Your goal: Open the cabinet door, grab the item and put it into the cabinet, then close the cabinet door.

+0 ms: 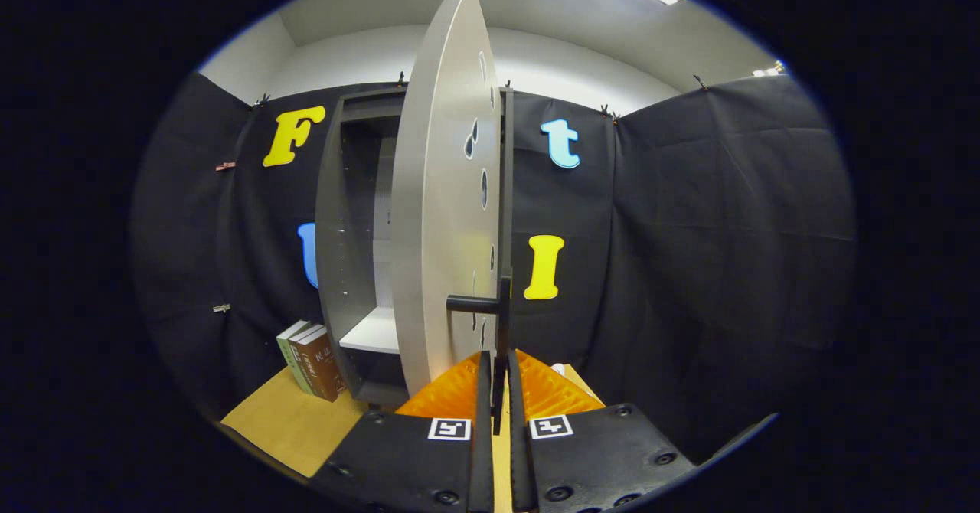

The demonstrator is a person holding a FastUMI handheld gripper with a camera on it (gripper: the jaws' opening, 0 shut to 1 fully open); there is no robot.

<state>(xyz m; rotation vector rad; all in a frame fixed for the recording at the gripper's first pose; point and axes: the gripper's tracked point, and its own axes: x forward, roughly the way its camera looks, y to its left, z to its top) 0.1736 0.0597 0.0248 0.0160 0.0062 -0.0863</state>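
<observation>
Gripper (499, 379) fingers pinched almost together on the dark handle (501, 321) at the edge of the cabinet door (444, 214), which stands swung wide open, books (312, 360) upright on the worktop (287, 425) beside the cabinet (344, 214).

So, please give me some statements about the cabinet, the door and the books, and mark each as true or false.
1. The cabinet door is open. True.
2. The gripper is wide open and far from the handle. False: its fingers close on the handle's vertical bar.
3. Books stand inside the cabinet. False: they stand outside, beside it.
4. A pale shelf is inside the cabinet. True.
</observation>
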